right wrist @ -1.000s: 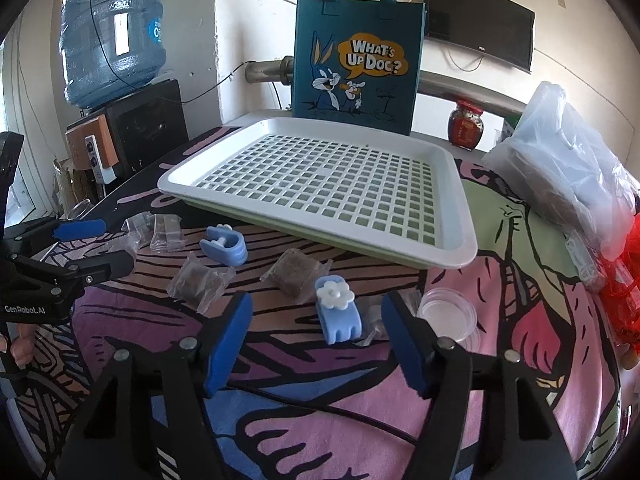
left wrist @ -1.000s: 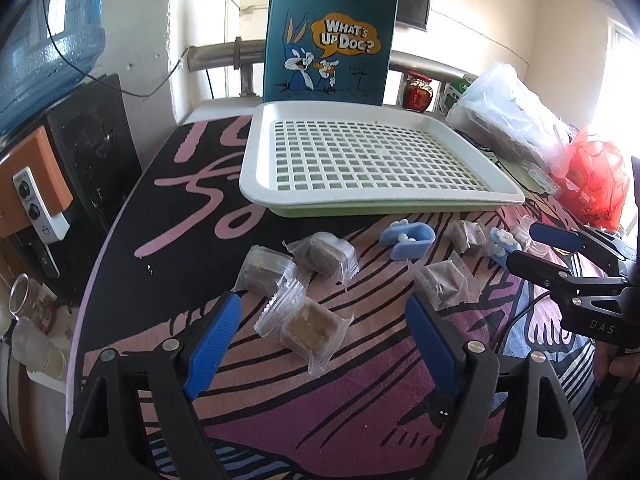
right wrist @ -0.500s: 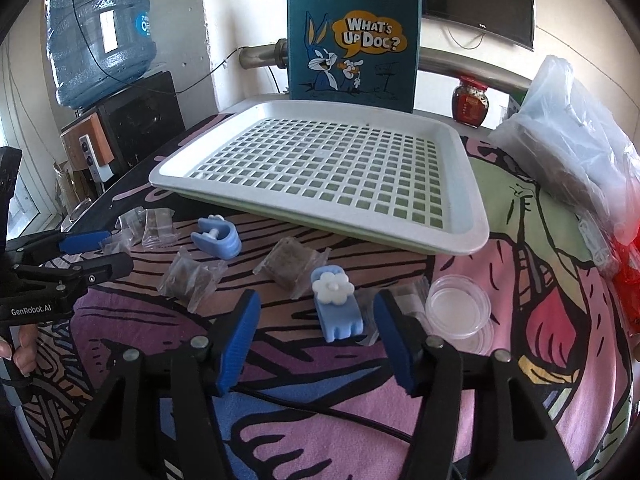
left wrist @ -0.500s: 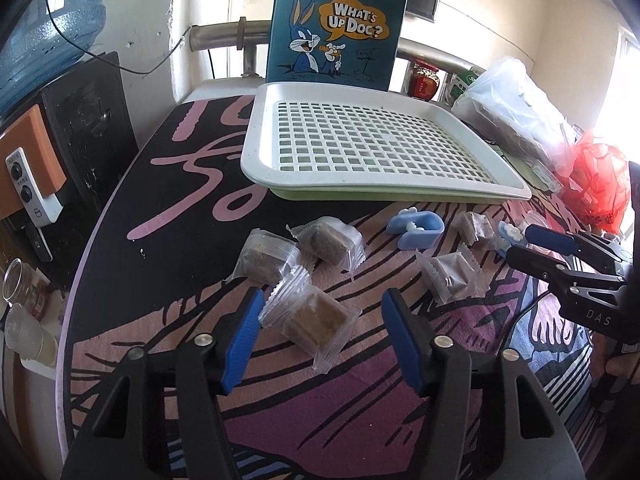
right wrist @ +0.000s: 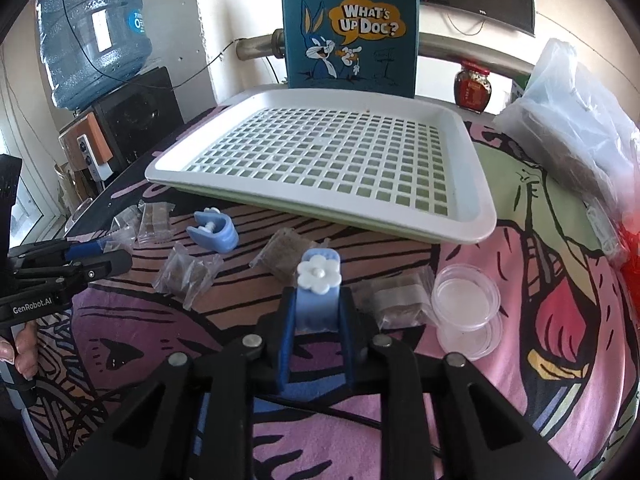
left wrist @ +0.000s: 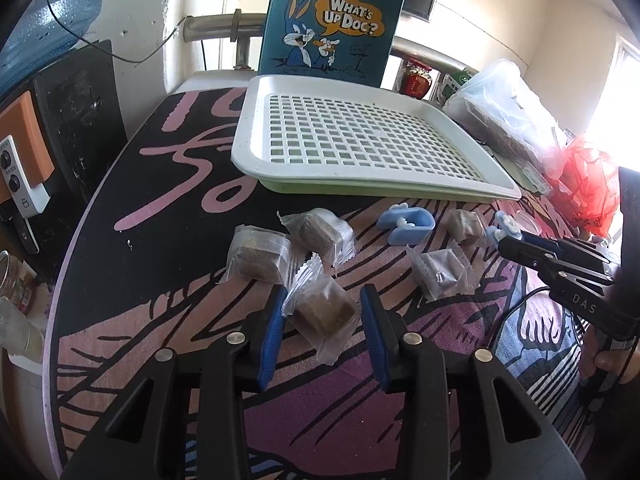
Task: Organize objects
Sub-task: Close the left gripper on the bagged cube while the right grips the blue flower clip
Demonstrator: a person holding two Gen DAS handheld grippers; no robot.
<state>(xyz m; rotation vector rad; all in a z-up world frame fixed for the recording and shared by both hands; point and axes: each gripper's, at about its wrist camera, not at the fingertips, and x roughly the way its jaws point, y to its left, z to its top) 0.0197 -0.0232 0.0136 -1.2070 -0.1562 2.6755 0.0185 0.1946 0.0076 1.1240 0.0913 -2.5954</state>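
My left gripper [left wrist: 324, 316] has its blue pads on both sides of a wrapped brown cake [left wrist: 322, 310] on the table; the pads touch its wrapper. Two more wrapped cakes [left wrist: 260, 258] [left wrist: 324, 234] lie just beyond it. My right gripper [right wrist: 318, 312] is shut on a blue clip with a white flower [right wrist: 319, 280]. A second blue clip [right wrist: 214, 232] lies to its left. A white perforated tray [right wrist: 472, 200] sits behind, nothing in it; it also shows in the left wrist view [left wrist: 248, 148].
More wrapped cakes [right wrist: 186, 274] [right wrist: 286, 252] [right wrist: 400, 300] lie around the clip. A clear round lid [right wrist: 466, 300] sits to the right. A teal cartoon bag [right wrist: 348, 24] stands behind the tray. Plastic bags [right wrist: 580, 128] are at the right, a water bottle [right wrist: 88, 32] at the left.
Both grippers moved forward and down and closed: the left onto the nearest wrapped cake, the right onto the flower clip.
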